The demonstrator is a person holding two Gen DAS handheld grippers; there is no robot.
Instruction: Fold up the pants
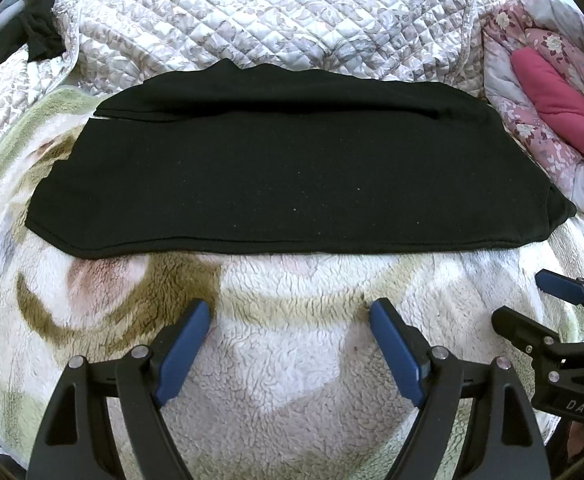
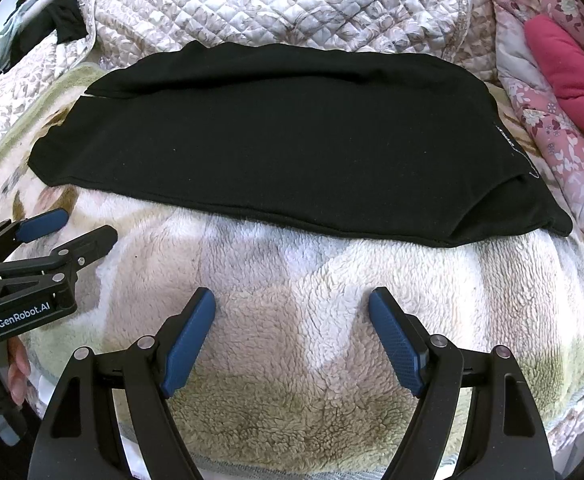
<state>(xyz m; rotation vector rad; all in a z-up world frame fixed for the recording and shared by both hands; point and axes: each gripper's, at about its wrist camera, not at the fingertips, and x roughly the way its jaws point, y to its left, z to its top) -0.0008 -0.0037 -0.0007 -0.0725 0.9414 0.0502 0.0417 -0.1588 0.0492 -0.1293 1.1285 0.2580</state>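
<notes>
Fleecy blanket (image 1: 292, 360) underfoot of everything, cream with brown and green swirls, spread over a bed; quilted cover (image 1: 251, 12) heaped behind it.

Landmark: black pants (image 1: 283, 168), lying flat across the blanket, already folded into a wide band with one layer over another along the far edge.

Far left of the pants, beyond the quilt's edge: dark clothes (image 1: 39, 36) bunched up. Left of the pants' near edge in the right wrist view: left gripper (image 2: 81, 226), fingers spread apart, nothing between them, hovering just clear of the cloth, a hand (image 2: 15, 364) partly visible on its handle. Same left gripper (image 1: 289, 322) in its own view: blue pads wide apart, short of the pants' near hem, over bare fleece.

Near side of the pants, toward the middle and right: right gripper (image 2: 292, 304), spread wide, holding nothing, apart from the hem. Seen from the left wrist, right gripper (image 1: 532, 300) low beside the pants' right corner, not touching.

Right of the pants: pink flowered bedding (image 1: 532, 92) with a plain pink cloth (image 1: 552, 92) tucked in it.
</notes>
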